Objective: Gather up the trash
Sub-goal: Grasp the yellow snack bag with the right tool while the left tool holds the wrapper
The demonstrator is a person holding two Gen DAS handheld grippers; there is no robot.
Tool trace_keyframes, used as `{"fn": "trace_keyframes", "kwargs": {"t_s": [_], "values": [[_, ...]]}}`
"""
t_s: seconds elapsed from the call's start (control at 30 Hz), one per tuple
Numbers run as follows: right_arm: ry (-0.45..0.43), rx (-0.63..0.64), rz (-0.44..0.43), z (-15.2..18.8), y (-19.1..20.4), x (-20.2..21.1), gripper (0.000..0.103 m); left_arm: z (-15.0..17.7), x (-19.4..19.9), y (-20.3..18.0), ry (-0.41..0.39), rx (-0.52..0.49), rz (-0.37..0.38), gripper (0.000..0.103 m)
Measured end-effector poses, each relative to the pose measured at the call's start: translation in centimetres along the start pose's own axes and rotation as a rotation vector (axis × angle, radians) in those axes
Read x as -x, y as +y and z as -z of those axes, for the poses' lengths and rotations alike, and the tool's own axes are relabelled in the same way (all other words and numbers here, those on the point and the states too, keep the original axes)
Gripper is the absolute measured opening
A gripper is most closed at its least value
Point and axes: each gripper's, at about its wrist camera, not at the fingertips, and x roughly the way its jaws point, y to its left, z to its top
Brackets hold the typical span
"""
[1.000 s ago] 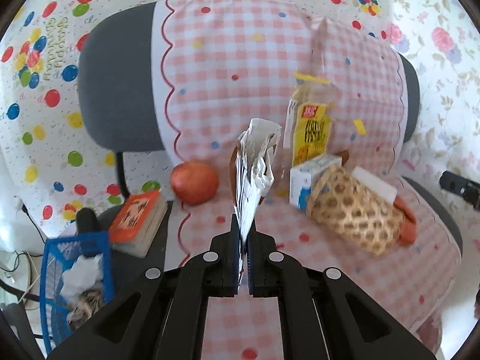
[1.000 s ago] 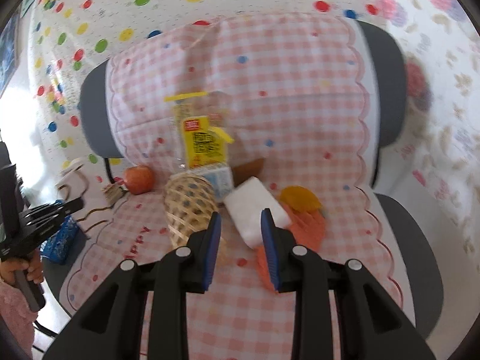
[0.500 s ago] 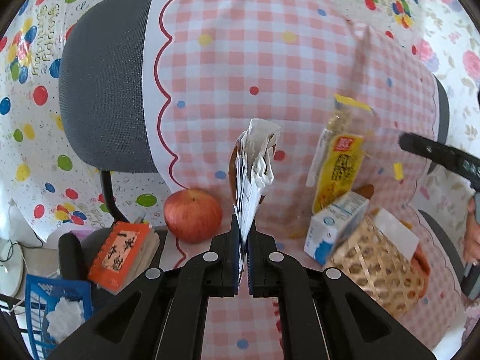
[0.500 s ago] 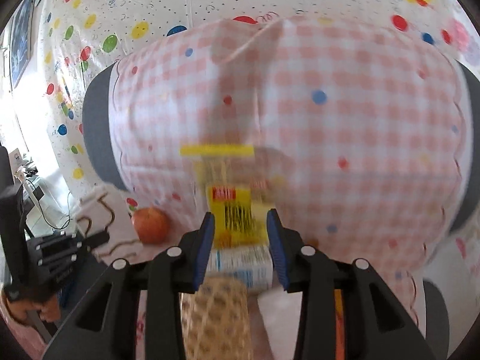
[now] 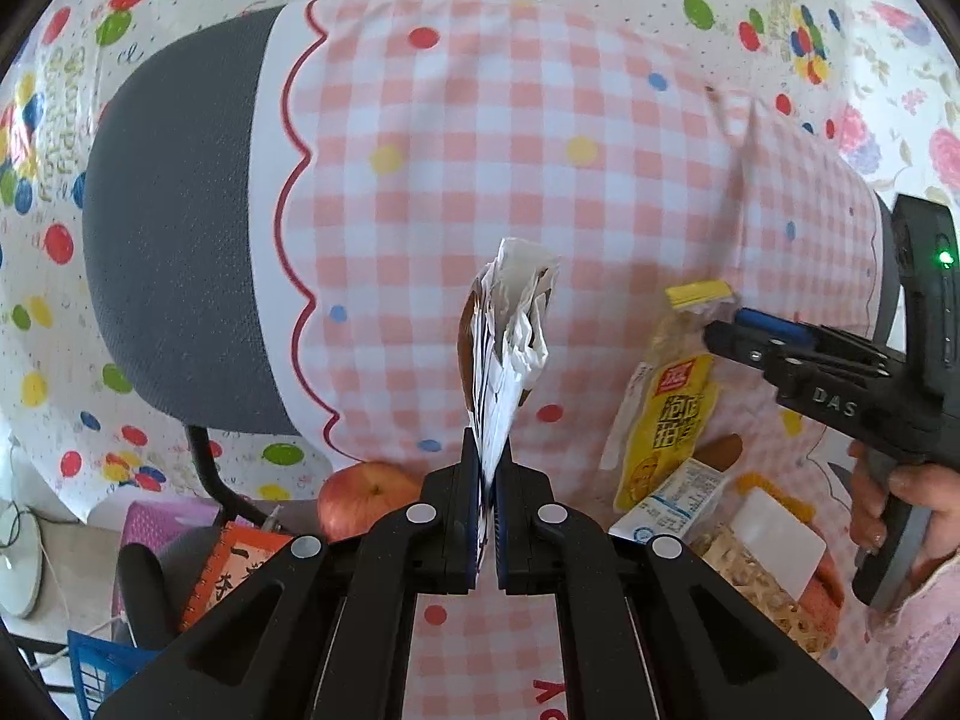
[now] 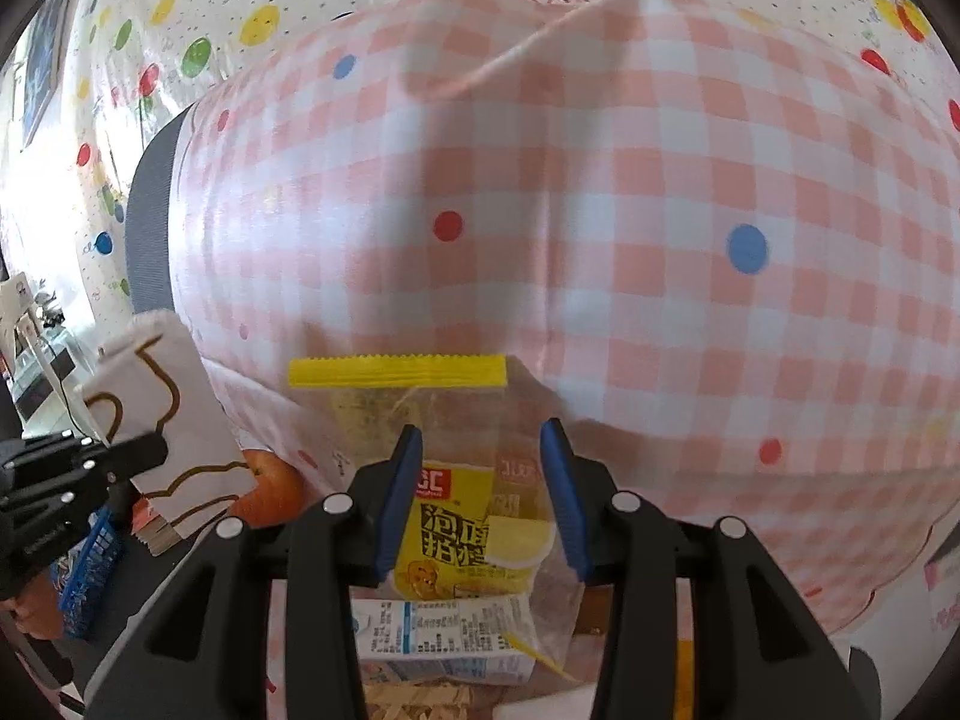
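A pink-and-white gingham cloth [image 5: 510, 180] with coloured dots and a red scalloped edge drapes the grey mesh chair [image 5: 174, 252], filling the frame. At lower right a glossy yellow snack bag [image 6: 462, 516] printed with Chinese characters leans on it, standing between the opening jaws of the right gripper [image 6: 480, 498], pads not pressing. Below lies a small white milk carton [image 6: 444, 636]. The left gripper [image 5: 487, 516] at bottom centre pinches a crumpled white wrapper [image 5: 507, 348].
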Motion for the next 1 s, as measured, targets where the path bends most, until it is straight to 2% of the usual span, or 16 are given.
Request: {"fn": "trace_keyframes", "kwargs": {"t_s": [0.13, 0.27, 0.33, 0.37, 0.43, 0.47, 0.63, 0.73, 0.83, 1.0], "values": [[0.009, 0.034, -0.065, -0.8, 0.9, -0.1, 0.041, 0.7, 0.5, -0.4, 0.008, -0.004, 0.0, 0.005], [0.042, 0.043, -0.166, -0.8, 1.5, -0.2, 0.054, 1.3, 1.5, -0.6, 0.008, -0.004, -0.006, 0.005], [0.029, 0.051, -0.176, -0.6, 2.1, 0.1, 0.052, 1.6, 2.1, -0.6, 0.007, -0.007, -0.014, 0.005], [0.02, 0.054, -0.173, -0.6, 2.5, 0.3, 0.03, 1.7, 2.3, -0.5, 0.008, -0.008, -0.02, 0.005], [0.017, 0.038, -0.166, -0.5, 2.7, 0.8, 0.002, 1.9, 2.7, -0.5, 0.011, -0.005, -0.028, 0.005], [0.002, 0.034, -0.157, -0.5, 2.8, 1.3, 0.001, 2.0, 3.0, -0.5, 0.01, -0.004, -0.031, 0.005], [-0.147, 0.042, -0.053, -1.7, 3.3, 6.4, 0.001, 2.2, 5.6, -0.6, -0.024, 0.005, -0.031, 0.005], [-0.127, 0.036, -0.076, -2.1, 3.6, 8.7, 0.001, 2.4, 7.4, -1.1, -0.049, -0.003, -0.033, 0.005], [-0.1, 0.078, -0.073, -0.9, 4.5, 9.6, 0.033, 3.1, 8.2, -1.0, -0.051, -0.005, -0.054, 0.005], [-0.025, 0.118, -0.062, 1.7, 6.4, 7.6, 0.037, 4.7, 7.8, 0.2, -0.004, 0.032, -0.06, 0.005]]}}
